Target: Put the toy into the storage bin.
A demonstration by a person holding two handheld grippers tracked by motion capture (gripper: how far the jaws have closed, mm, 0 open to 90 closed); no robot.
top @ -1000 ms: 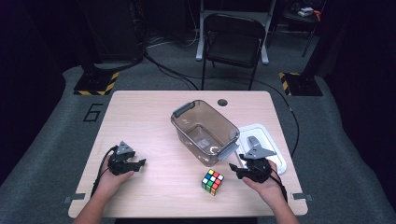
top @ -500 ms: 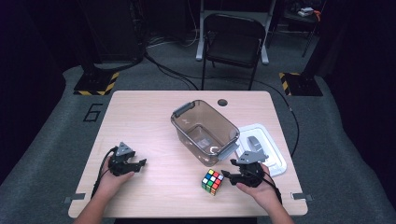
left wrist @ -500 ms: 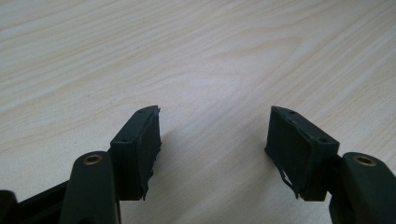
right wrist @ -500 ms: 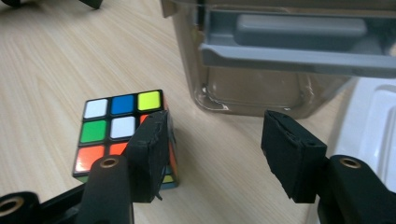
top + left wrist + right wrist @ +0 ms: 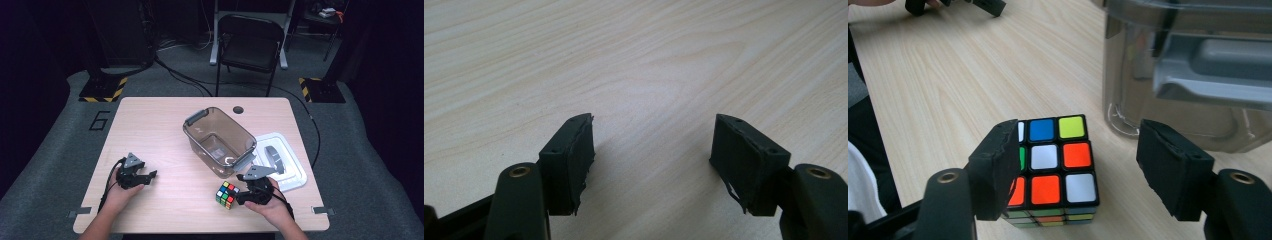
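Observation:
A colour-scrambled puzzle cube (image 5: pixel 226 194) (image 5: pixel 1055 160) sits on the wooden table (image 5: pixel 165 130) near its front edge. My right gripper (image 5: pixel 241 196) (image 5: pixel 1078 165) lies just right of the cube, pointing left at it. Its jaws have just been opening and stand open. The cube's near part is between them, and the right pad (image 5: pixel 1168 165) stands clear of it. My left gripper (image 5: pixel 149 176) (image 5: pixel 651 160) rests at the front left over bare wood. Its jaws have also just been opening and are open on nothing.
A clear plastic bin (image 5: pixel 220 140) (image 5: pixel 1188 75) stands mid-table, just beyond the cube. Its white lid (image 5: pixel 292 172) lies flat to the right. A round cable hole (image 5: pixel 238 109) is at the table's back edge. A black chair (image 5: pixel 250 45) stands behind the table.
My right hand has slid left toward the cube, so its jaws now flank the cube's near part. Both grippers' jaws have spread wider. The left hand and the cube stayed put.

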